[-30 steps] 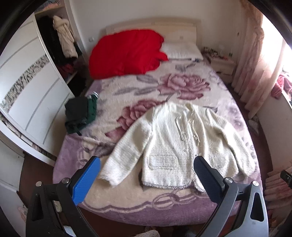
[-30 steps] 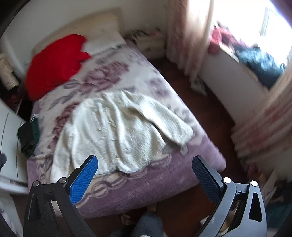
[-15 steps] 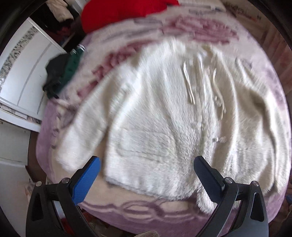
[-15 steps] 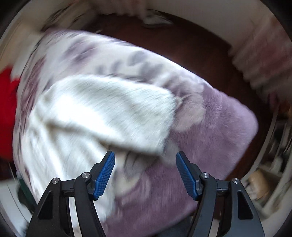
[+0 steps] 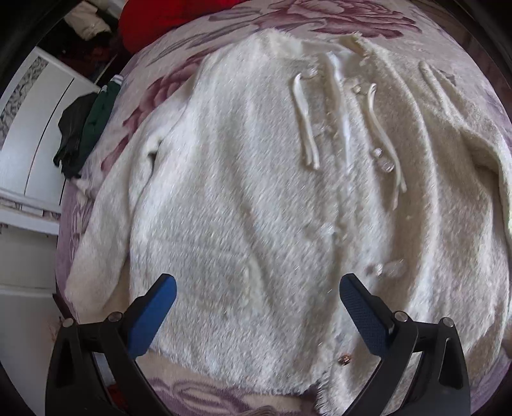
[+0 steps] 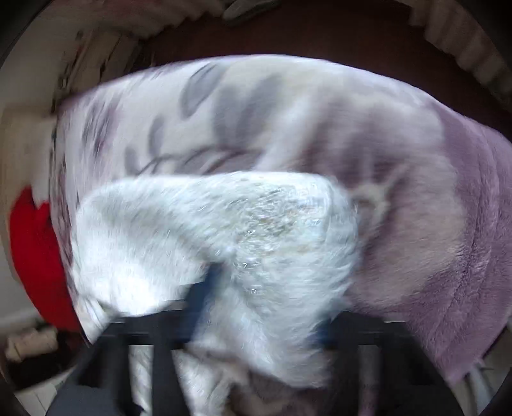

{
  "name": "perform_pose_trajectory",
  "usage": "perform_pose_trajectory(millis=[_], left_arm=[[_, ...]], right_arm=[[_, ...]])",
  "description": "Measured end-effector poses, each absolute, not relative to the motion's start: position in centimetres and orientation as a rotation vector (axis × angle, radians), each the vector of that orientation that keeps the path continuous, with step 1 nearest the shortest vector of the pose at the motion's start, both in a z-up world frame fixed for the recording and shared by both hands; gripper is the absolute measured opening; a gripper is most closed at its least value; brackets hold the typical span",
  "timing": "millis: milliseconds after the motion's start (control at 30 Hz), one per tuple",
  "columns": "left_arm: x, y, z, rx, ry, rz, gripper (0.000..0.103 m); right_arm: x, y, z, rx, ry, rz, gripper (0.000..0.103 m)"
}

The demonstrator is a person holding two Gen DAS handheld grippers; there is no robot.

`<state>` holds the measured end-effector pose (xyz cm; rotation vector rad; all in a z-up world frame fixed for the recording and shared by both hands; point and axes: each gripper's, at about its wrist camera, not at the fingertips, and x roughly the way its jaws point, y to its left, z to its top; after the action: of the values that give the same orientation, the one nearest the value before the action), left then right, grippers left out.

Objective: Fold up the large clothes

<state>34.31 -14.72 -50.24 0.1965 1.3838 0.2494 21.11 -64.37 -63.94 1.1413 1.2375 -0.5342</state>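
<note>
A fluffy white cardigan (image 5: 256,179) lies spread face up on the floral purple blanket (image 5: 336,16) of a bed. My left gripper (image 5: 256,307) is open and hovers just above the cardigan's lower front, near its hem. In the blurred right wrist view, my right gripper (image 6: 265,304) is closed on the end of the cardigan's white sleeve (image 6: 256,230). The sleeve cloth covers most of its blue fingertips (image 6: 212,278).
A red quilt (image 5: 153,16) lies at the head of the bed and also shows in the right wrist view (image 6: 35,265). Dark green and black clothes (image 5: 83,128) sit at the bed's left edge beside a white wardrobe (image 5: 28,153). Brown floor (image 6: 320,35) lies past the bed's right side.
Both grippers have dropped toward the bed. The left one came down over the cardigan's front and stayed open. The right one closed its jaws on the sleeve end.
</note>
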Motion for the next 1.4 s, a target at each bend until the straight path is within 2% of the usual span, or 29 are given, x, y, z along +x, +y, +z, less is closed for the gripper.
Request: perform_pose_trajectory(millis=[67, 233, 333, 367, 400, 467, 500, 600, 733, 867, 933, 967, 1000, 1033, 1133, 1300, 1400], left_arm=[[35.1, -15.6, -49.6, 0.194, 1.370, 0.235, 0.103], [36.6, -18.0, -48.7, 0.150, 1.349, 0.188, 0.103], [37.4, -19.8, -49.7, 0.134, 1.373, 0.165, 0.103], [37.7, -20.4, -50.3, 0.127, 1.388, 0.154, 0.103], [37.9, -20.7, -50.6, 0.125, 1.396, 0.146, 0.103], [38.1, -21.5, -51.3, 0.127, 1.409, 0.129, 0.103], [38.1, -21.8, -51.4, 0.129, 1.410, 0.126, 0.103], [38.3, -22.5, -52.2, 0.136, 1.426, 0.121, 0.103], [38.4, -22.5, -53.0, 0.132, 1.451, 0.121, 0.103], [38.7, -22.2, -53.2, 0.149, 1.443, 0.126, 0.103], [38.9, -22.0, -53.2, 0.148, 1.438, 0.132, 0.103], [39.1, -21.8, -53.3, 0.144, 1.439, 0.137, 0.103], [39.7, -21.2, -53.4, 0.138, 1.439, 0.141, 0.103], [39.9, -20.8, -53.4, 0.127, 1.440, 0.147, 0.103], [40.8, -19.8, -53.2, 0.075, 1.433, 0.165, 0.103], [41.8, -19.6, -52.9, 0.000, 1.416, 0.175, 0.103], [42.2, -19.4, -53.1, -0.034, 1.412, 0.178, 0.103]], right_arm=[[22.3, -65.1, -61.4, 1.037, 1.222, -0.537, 0.013], [23.9, -71.2, -54.5, 0.874, 1.024, -0.631, 0.013], [25.9, -73.8, -56.7, 0.878, 1.096, -0.600, 0.015], [26.2, -74.0, -57.6, 0.921, 1.122, -0.597, 0.027], [25.9, -74.5, -58.9, 0.980, 1.152, -0.601, 0.046], [24.5, -74.7, -60.3, 1.093, 1.137, -0.620, 0.068], [23.3, -74.6, -60.6, 1.149, 1.102, -0.628, 0.071], [19.0, -73.1, -62.2, 1.374, 1.006, -0.675, 0.073], [15.2, -69.6, -67.3, 1.676, 0.889, -0.658, 0.073], [16.4, -69.1, -70.0, 1.680, 0.675, -0.690, 0.073], [18.1, -69.1, -69.6, 1.615, 0.590, -0.712, 0.071], [18.9, -69.2, -69.4, 1.588, 0.584, -0.715, 0.058], [20.0, -69.4, -69.2, 1.558, 0.591, -0.707, 0.018], [21.3, -69.6, -69.0, 1.523, 0.633, -0.708, 0.009], [23.5, -71.0, -65.4, 1.399, 0.613, -0.671, 0.009], [27.8, -72.6, -56.1, 1.184, 0.503, -0.544, 0.009], [30.3, -72.2, -53.7, 1.071, 0.545, -0.514, 0.009]])
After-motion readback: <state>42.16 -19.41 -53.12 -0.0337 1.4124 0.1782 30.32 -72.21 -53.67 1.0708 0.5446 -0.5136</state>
